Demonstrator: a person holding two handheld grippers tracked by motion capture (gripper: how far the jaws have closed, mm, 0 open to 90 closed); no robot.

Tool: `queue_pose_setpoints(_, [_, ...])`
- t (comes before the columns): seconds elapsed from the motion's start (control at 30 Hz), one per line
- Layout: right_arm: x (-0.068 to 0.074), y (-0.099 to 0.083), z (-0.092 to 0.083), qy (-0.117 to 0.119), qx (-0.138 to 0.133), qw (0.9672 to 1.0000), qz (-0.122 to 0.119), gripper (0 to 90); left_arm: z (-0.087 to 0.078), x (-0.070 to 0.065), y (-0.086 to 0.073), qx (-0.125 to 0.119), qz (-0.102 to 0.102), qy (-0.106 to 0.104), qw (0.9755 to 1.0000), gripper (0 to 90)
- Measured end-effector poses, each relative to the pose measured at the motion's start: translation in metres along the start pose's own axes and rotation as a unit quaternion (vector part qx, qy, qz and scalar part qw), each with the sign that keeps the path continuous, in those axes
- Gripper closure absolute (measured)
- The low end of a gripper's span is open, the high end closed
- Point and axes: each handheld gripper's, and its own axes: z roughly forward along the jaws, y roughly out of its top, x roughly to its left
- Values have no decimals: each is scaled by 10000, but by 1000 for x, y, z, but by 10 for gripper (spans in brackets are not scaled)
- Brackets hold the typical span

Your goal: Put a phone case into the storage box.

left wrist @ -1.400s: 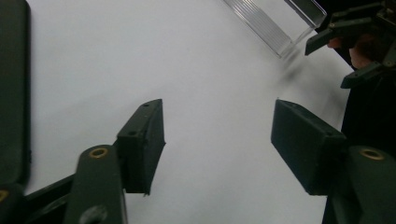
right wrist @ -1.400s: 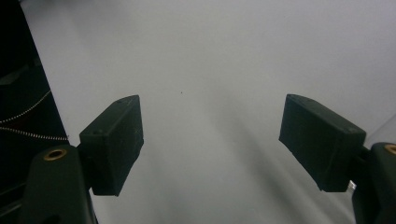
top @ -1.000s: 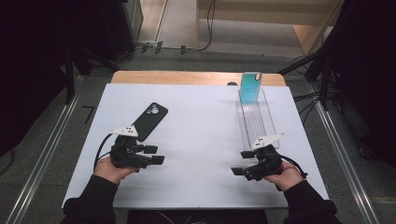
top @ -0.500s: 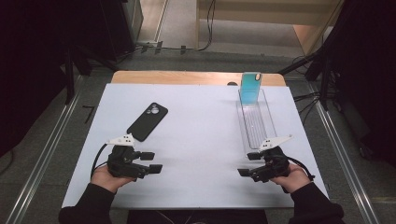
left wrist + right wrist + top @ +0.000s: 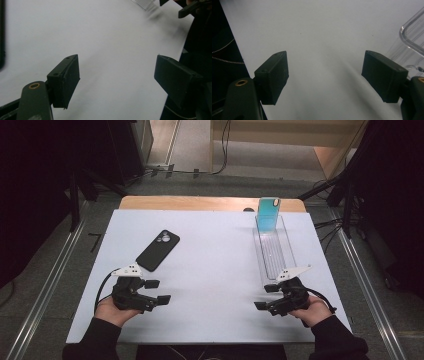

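Observation:
A black phone (image 5: 158, 250) lies face down on the white table (image 5: 215, 270), left of centre. My left gripper (image 5: 159, 291) rests just near of it, pointing right. Its jaws have just been opening and stand open over bare table (image 5: 117, 75). A teal phone (image 5: 268, 213) stands upright at the far end of a clear tray (image 5: 274, 252) on the right. My right gripper (image 5: 264, 297) sits at the tray's near end, pointing left, open with nothing between its pads (image 5: 324, 75). The tray's rounded corner (image 5: 414, 37) shows beside the right jaw.
The white table top ends close behind both hands at its near edge. A wooden strip (image 5: 200, 203) runs along the far edge. Metal rails (image 5: 45, 295) flank the table on the floor, and dark stands and cables sit beyond the far side.
The left gripper has drawn back slightly from the black phone toward the person and its jaws have spread wider. The right hand has slipped a little nearer the table's near edge.

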Motion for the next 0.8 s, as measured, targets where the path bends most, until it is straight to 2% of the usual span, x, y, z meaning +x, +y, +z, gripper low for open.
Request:
queue_pose_setpoints(0.1, [0,0,0,4,15,10000,17,196,1,5,2,-22,39,165,9999,134])
queue_pose_setpoints(0.27, [0,0,-1,-14,-19,10000,20,196,-1,15,11,50,8,246,9997,131])
queue_pose_setpoints(0.4, [1,1,0,-5,-14,10000,-4,196,-1,26,19,-58,-87,274,9996,129])
queue_pose_setpoints(0.43, [1,1,1,-8,-12,10000,-9,196,-2,29,22,-82,-56,277,9996,102])
queue_pose_setpoints(0.47, [1,1,1,-4,-8,10000,-2,196,-1,31,24,-89,-53,275,9996,23])
queue_pose_setpoints(0.5, [1,1,1,0,-13,10000,-9,196,-1,34,26,-131,-60,192,9997,0])
queue_pose_setpoints(0.6, [1,1,0,-10,-14,10000,-25,196,0,40,31,-38,-76,99,9999,0])
queue_pose_setpoints(0.7, [1,1,0,-20,-46,10000,-24,196,2,48,37,12,-132,186,9997,0])
queue_pose_setpoints(0.8, [1,1,0,-14,-40,10000,-28,196,4,56,45,-69,-141,233,9996,0])
